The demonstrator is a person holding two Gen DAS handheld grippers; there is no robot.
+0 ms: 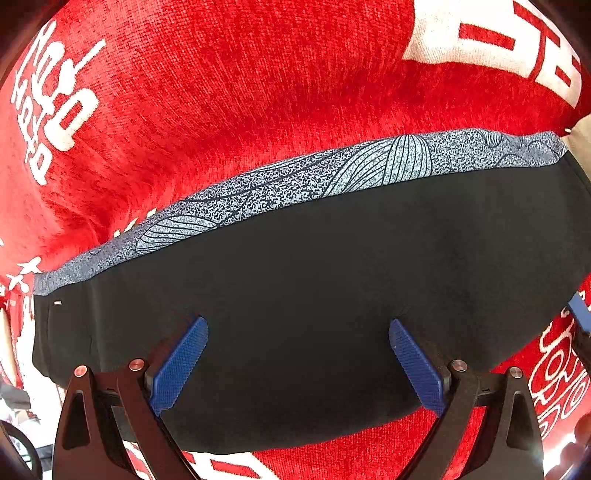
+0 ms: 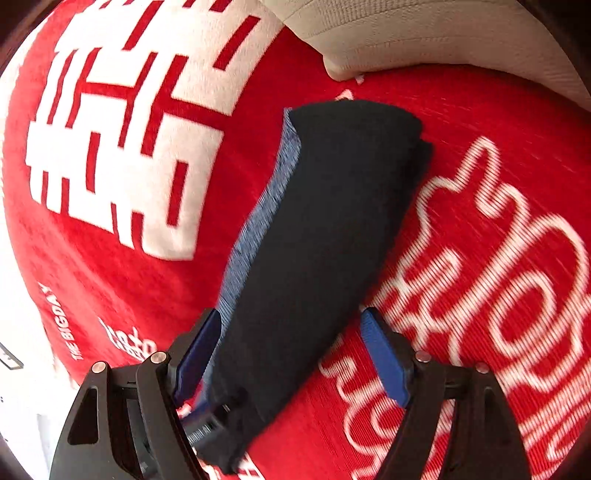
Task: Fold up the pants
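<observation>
Pants (image 1: 314,295), black with a speckled blue patterned band (image 1: 295,181) along one long edge, lie folded into a long narrow bundle on a red plush blanket (image 1: 229,92) printed with white characters and lettering. In the left wrist view the bundle runs from 9 o'clock to 3 o'clock, the band on its 12 o'clock side. The left gripper (image 1: 298,363) hangs over the black cloth with its blue pads (image 1: 181,363) spread apart, nothing pinched between them. In the right wrist view the bundle stretches from 6 o'clock toward 1 o'clock. The right gripper (image 2: 295,354) stands wide, its pads either side of the near end of the bundle without pressing it. A beige cushion (image 2: 424,33) sits at 1 o'clock, touching the blanket's far edge.
</observation>
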